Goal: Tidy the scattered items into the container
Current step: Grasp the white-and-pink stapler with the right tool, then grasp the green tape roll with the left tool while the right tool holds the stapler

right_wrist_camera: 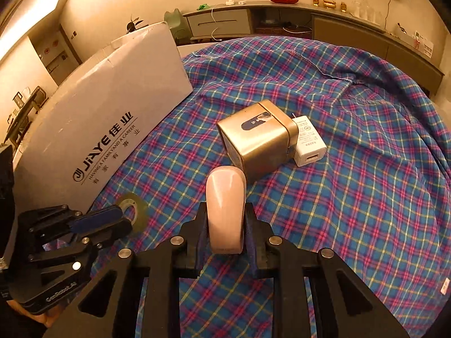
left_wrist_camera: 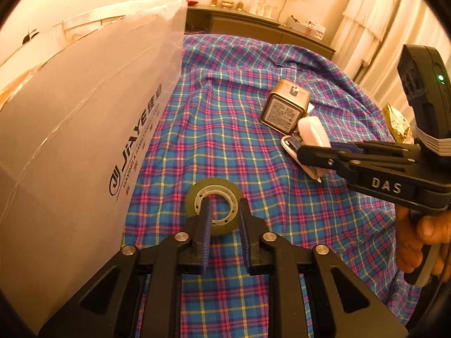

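your right tool (right_wrist_camera: pixel 224 222) is pinching the pale pink case (right_wrist_camera: pixel 225 211), just beside the gold tin (right_wrist_camera: pixel 259 143). your left tool (left_wrist_camera: pixel 222 219) straddles one side of the tape roll's (left_wrist_camera: pixel 215 208) ring; whether it's pinched i cannot tell. both pickups in hand; next, lift them over the cardboard box (left_wrist_camera: pixel 84 112) wall.

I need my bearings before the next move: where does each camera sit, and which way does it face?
Left wrist: on the left hand-held gripper, angled down at the tape roll its fingers straddle; right hand-held gripper and a hand show.
Right wrist: on the right hand-held gripper, angled down, shut on the pink case.
Shared: cardboard box, gold tin.
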The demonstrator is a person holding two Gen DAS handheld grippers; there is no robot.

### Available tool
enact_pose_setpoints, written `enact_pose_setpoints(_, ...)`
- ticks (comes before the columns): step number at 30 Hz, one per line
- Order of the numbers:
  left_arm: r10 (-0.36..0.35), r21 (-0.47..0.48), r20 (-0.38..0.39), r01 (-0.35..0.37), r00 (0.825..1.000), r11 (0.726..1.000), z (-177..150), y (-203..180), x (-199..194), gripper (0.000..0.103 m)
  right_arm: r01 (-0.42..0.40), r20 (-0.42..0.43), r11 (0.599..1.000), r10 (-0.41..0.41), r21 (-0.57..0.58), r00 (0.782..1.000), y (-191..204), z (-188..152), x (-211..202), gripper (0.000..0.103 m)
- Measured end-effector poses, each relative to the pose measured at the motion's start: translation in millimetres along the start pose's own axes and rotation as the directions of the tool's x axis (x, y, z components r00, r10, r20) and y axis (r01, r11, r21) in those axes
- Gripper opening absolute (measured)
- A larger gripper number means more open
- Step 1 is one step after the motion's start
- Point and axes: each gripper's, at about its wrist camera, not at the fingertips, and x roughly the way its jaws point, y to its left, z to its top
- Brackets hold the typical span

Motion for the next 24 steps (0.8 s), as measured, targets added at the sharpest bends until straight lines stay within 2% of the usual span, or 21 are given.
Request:
enact_pose_setpoints(2,0.002,-0.008,0.001,-0.002,1.0,1.0,-1,1,-2,0.027,0.001,-0.007,1.0,-0.001,0.001,1.0,4,-1,4,0.025)
enact_pose_setpoints(4,-0.008,-0.019,0.0,0.008,1.0,1.0,-3,2,-6,0.043,0.004,-0.013,1.0,-0.004,0.008,1.0,4,1,10,0.025)
enact_pose_setpoints(6,-0.009,-0.018,0.004,0.009,1.0,1.0,-2,0,-8,0.049,0.0,-0.018,1.0,0.0,0.02,1.0,0,0,12,0.025)
enact_pose_setpoints(10,-0.002,0.012,-0.003,0.002,1.0,1.0,-1,-7,-9,0.049,-0.019,-0.023,0.999,0.021,0.046,1.0,-6,0,11,0.025)
enact_pose_setpoints(14,0.013,0.056,0.042,-0.015,0.999,0.998,2,-13,-22,0.048,-0.02,-0.025,0.999,0.021,0.042,0.999,-7,0,11,0.025)
enact_pose_setpoints(16,0.019,0.098,0.001,-0.019,1.0,0.995,4,-18,-17,0.048,-0.02,-0.026,0.999,0.021,0.038,0.999,-7,0,11,0.025)
enact_pose_setpoints(18,0.068,0.147,-0.057,-0.059,0.996,0.987,5,-22,-7,0.048,-0.019,-0.027,0.999,0.02,0.033,0.999,-7,0,11,0.025)
enact_pose_setpoints(19,0.087,0.158,-0.101,-0.071,0.991,0.985,5,-22,1,0.046,-0.018,-0.027,0.999,0.018,0.029,0.999,-7,0,11,0.025)
enact_pose_setpoints(21,0.09,0.181,-0.131,-0.066,0.987,0.981,6,-23,6,0.044,-0.014,-0.027,1.0,0.014,0.022,1.0,-6,0,11,0.025)
enact_pose_setpoints(23,0.072,0.183,-0.168,-0.041,0.983,0.982,10,-24,11,0.015,-0.012,-0.024,1.0,0.012,0.014,1.0,-5,1,9,0.025)
enact_pose_setpoints(24,0.048,0.157,-0.187,-0.019,0.981,0.987,12,-20,15,0.015,-0.013,-0.022,1.0,0.013,0.011,1.0,-4,1,8,0.025)
